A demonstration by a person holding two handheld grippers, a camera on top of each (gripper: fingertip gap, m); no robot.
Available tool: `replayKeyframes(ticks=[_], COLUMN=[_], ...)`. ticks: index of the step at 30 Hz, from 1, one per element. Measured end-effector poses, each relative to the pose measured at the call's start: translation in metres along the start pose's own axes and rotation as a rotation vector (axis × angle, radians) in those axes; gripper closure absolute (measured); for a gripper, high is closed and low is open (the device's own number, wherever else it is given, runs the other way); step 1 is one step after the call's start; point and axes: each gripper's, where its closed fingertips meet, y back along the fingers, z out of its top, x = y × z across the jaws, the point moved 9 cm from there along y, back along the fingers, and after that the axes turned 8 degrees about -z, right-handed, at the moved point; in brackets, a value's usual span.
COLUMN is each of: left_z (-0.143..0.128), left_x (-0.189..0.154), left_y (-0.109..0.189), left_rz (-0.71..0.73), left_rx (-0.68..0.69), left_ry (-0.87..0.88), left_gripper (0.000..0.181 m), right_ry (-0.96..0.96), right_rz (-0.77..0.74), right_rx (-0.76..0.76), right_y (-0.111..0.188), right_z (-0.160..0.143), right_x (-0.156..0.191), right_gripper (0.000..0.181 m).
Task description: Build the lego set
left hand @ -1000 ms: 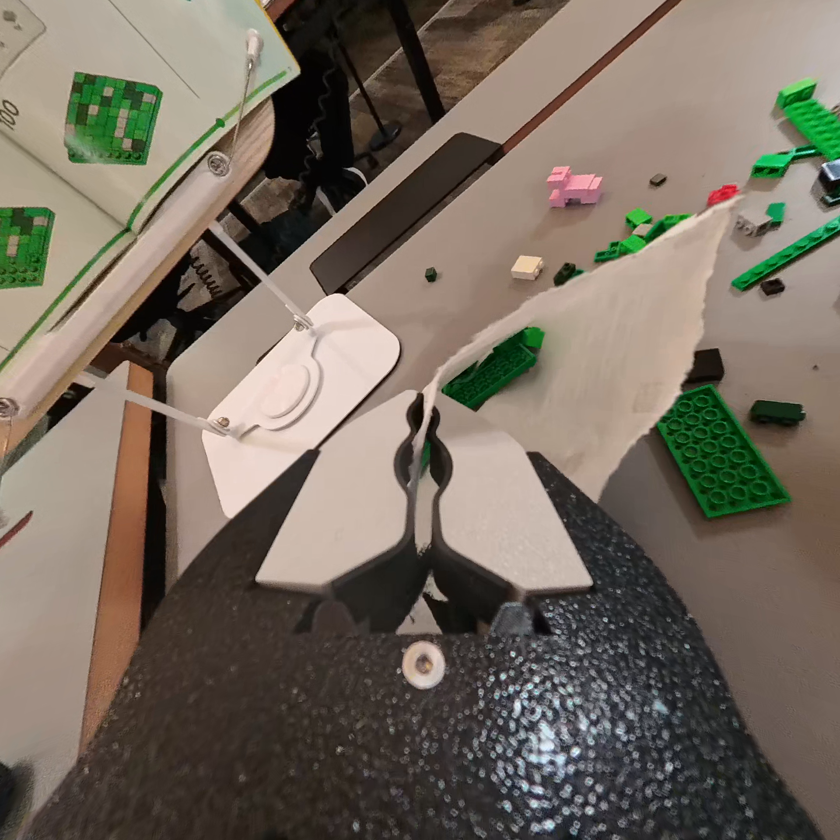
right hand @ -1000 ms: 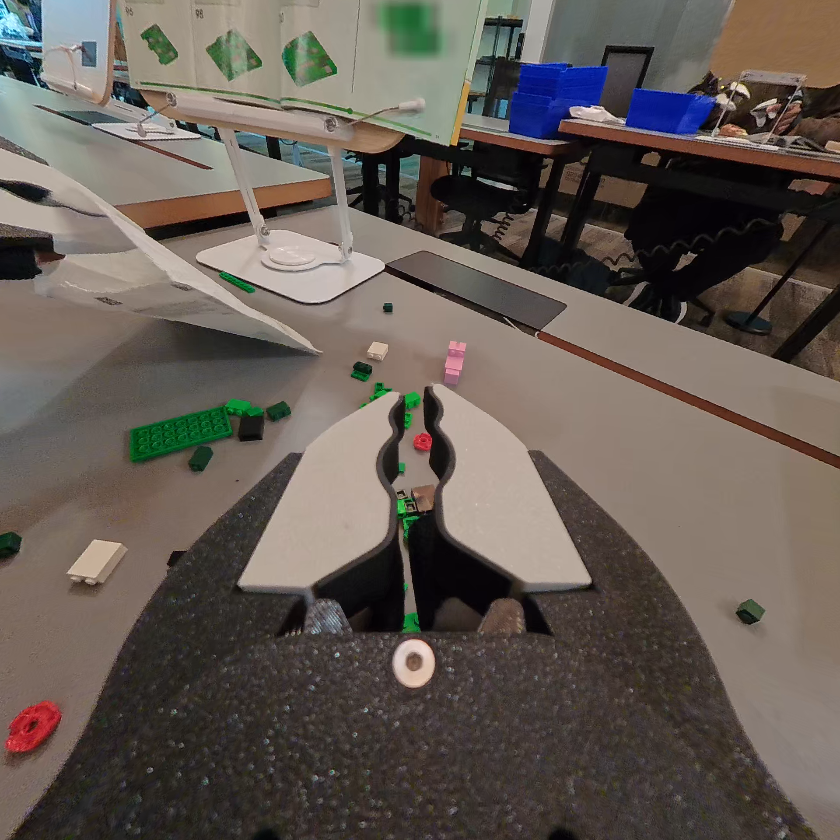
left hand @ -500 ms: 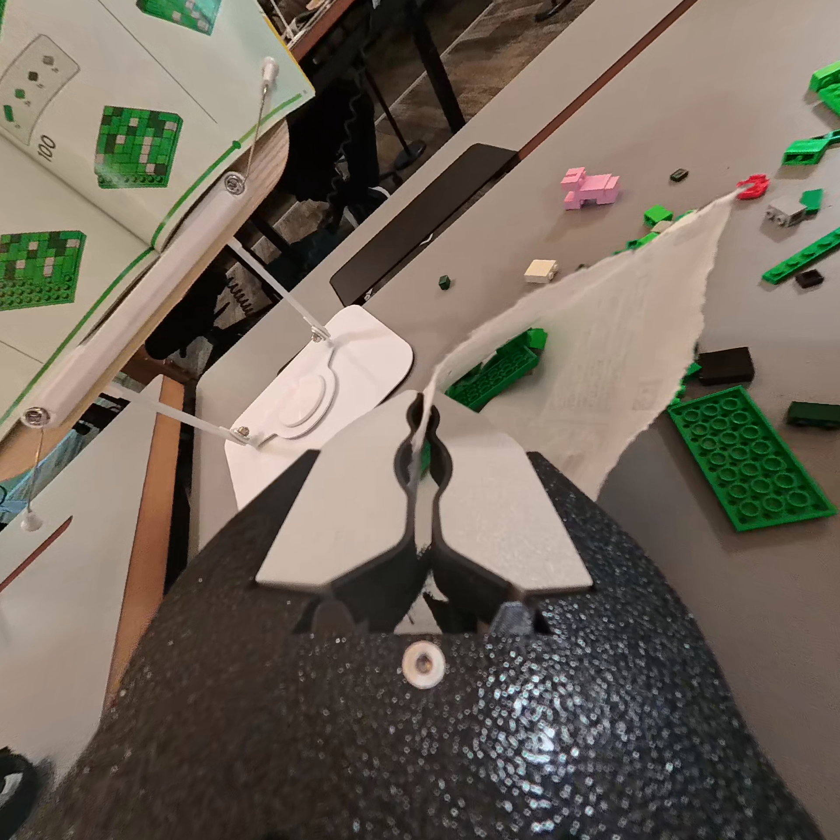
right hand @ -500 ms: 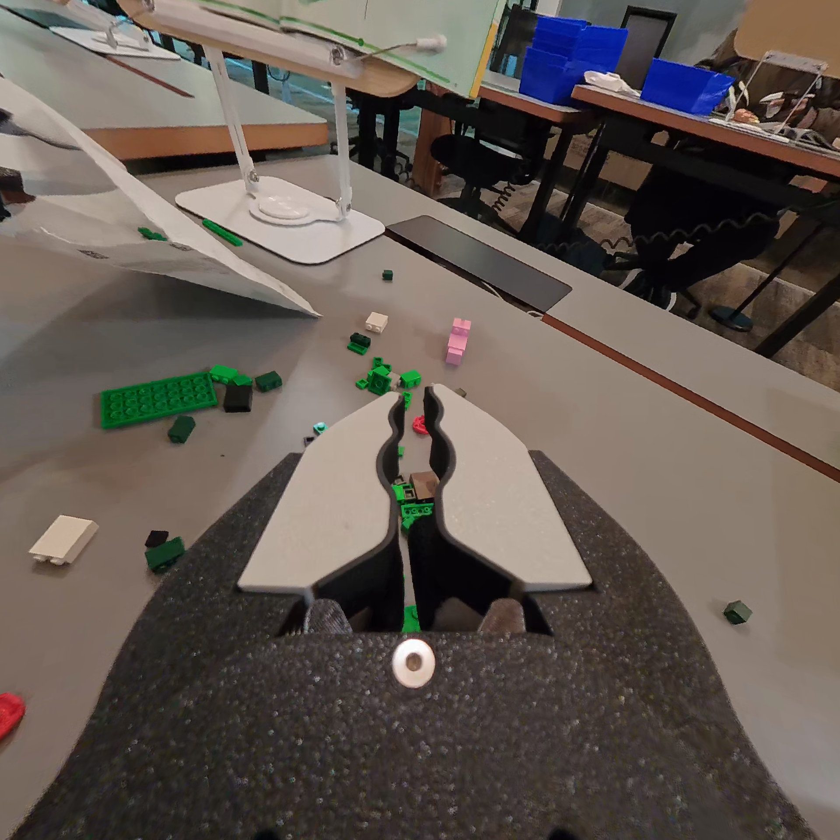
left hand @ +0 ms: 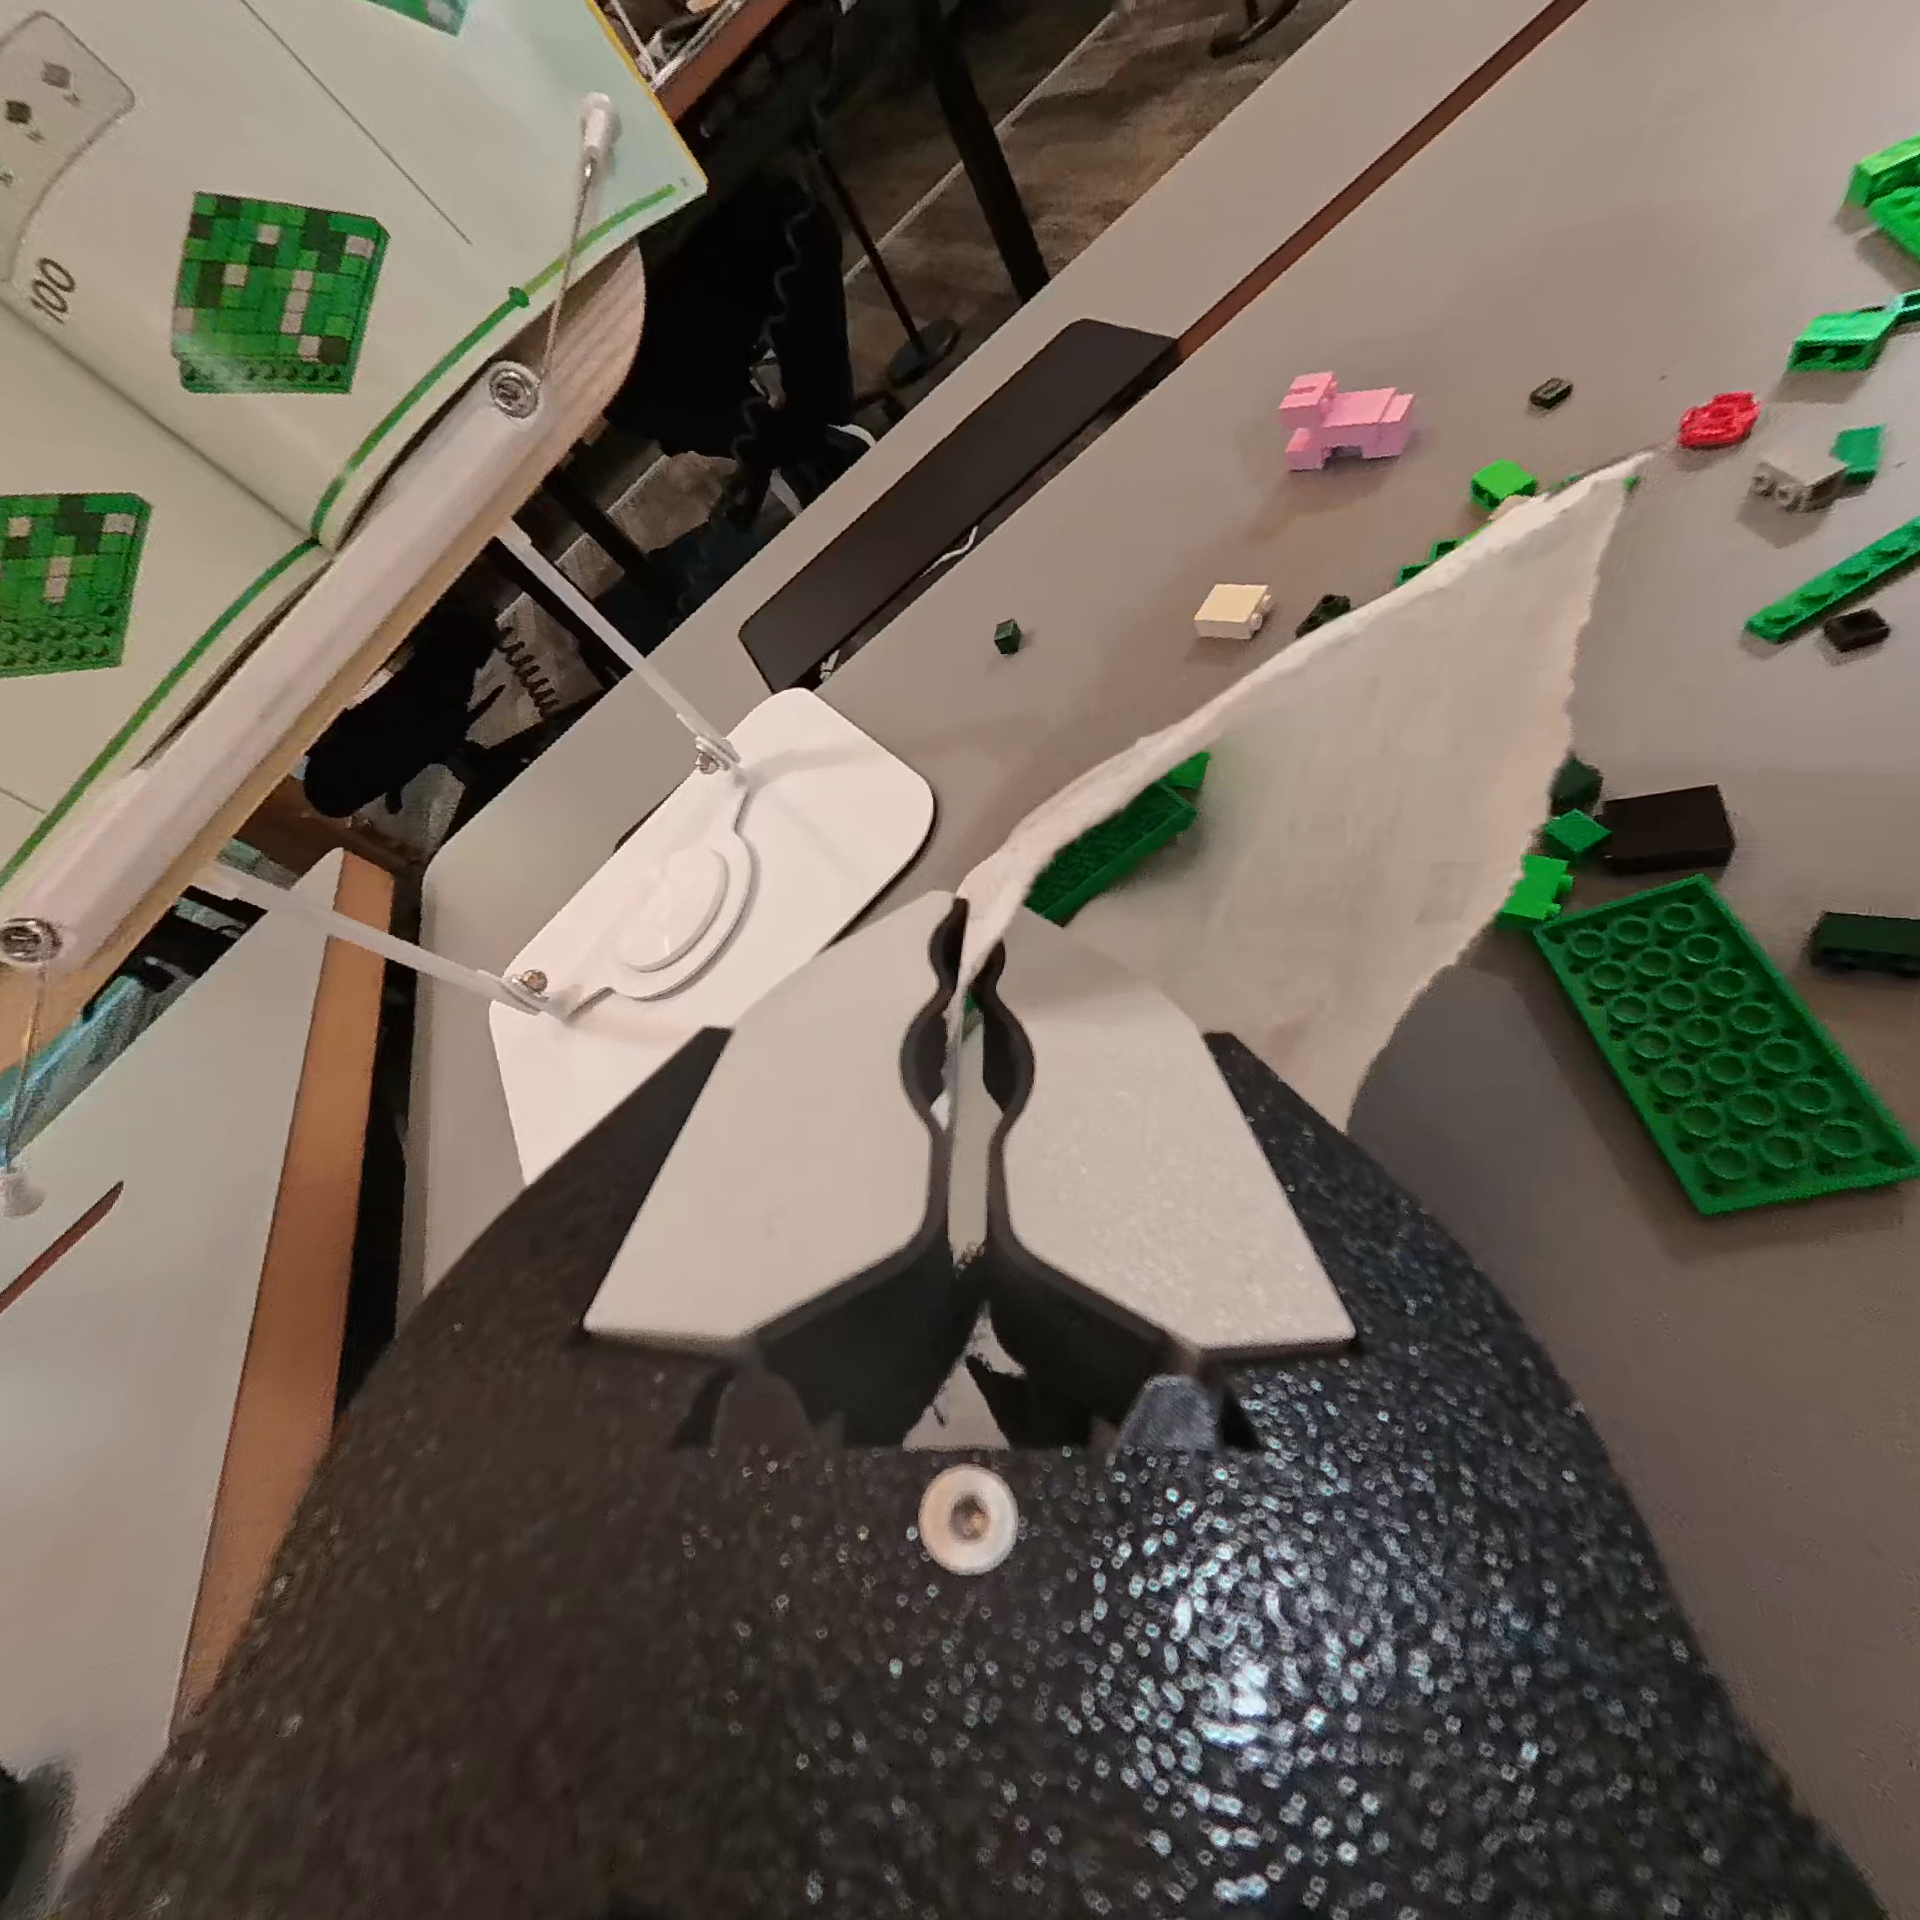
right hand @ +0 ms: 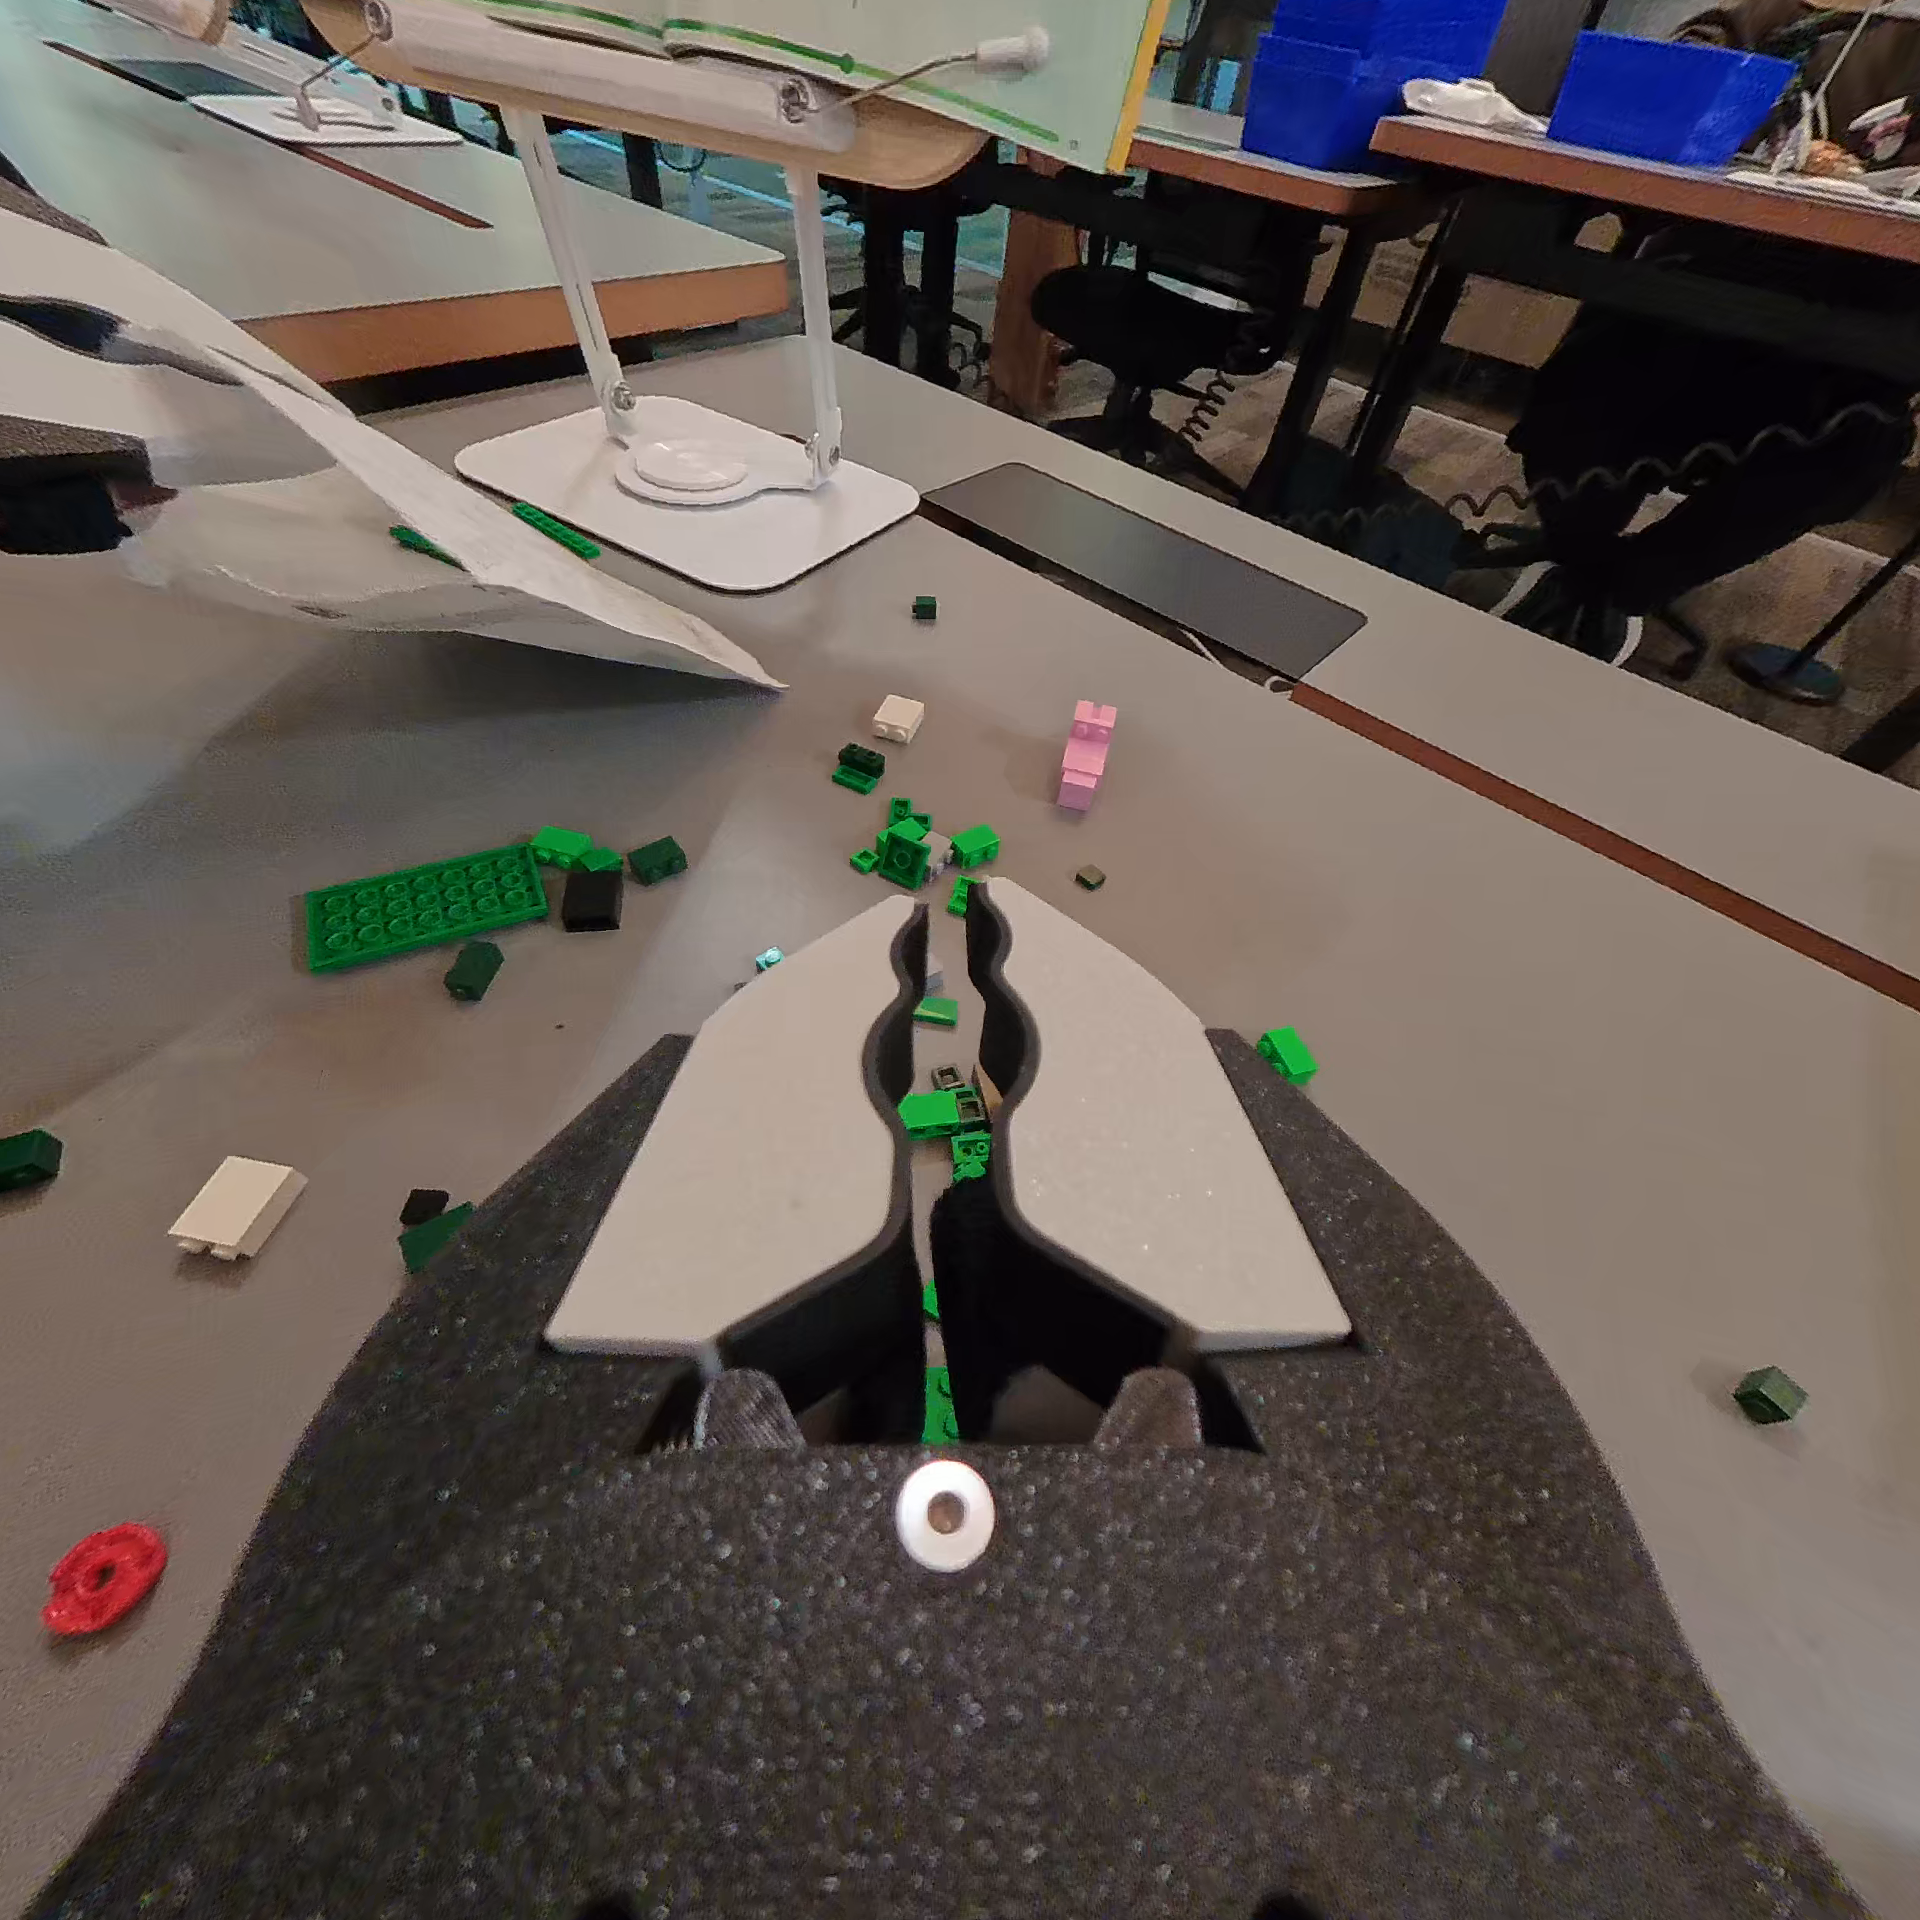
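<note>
My left gripper (left hand: 971, 925) is shut on a corner of a torn white paper sheet (left hand: 1403, 810) and holds it above the grey table. The sheet and that gripper also show at the far left of the right wrist view (right hand: 499, 561). Loose Lego pieces lie scattered below: a green studded plate (left hand: 1714, 1039) (right hand: 426, 906), a black brick (right hand: 592, 899), a pink pig (right hand: 1086, 753) and a cluster of small green bricks (right hand: 914, 847). My right gripper (right hand: 948, 909) hovers over small green bricks (right hand: 940, 1112), its jaws nearly together with nothing between them.
An open instruction booklet (left hand: 208, 312) sits on a white stand whose base (right hand: 686, 488) rests at the back of the table. A black inset panel (right hand: 1143, 566) lies to its right. A red round piece (right hand: 104, 1577) and a white tile (right hand: 237, 1205) lie near left. My hands' fingertips stand some 25 cm from each other. The green studded plate (right hand: 426, 906) is about 15 cm from my left fingertips. Look for it in the left wrist view (left hand: 1718, 1034) too.
My right gripper has moved forward and lower over the scattered bricks. My left gripper still holds the paper, shifted slightly back.
</note>
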Motion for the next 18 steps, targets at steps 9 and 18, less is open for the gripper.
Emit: replayKeyframes(ticks=[9,18], left_z=[-0.002,-0.008], left_x=[0.0,-0.001], left_y=[-0.002,-0.01], left_rz=[-0.007,-0.036], left_rx=[-0.006,0.011], left_ry=[-0.002,0.003], left_gripper=[0.181,0.181], right_ry=[0.086,0.25], right_rz=[0.287,0.633], right_rx=[0.079,0.215], right_y=[-0.011,-0.015], right_z=[-0.008,-0.023], right_x=[0.025,0.065], right_gripper=[0.17,0.154])
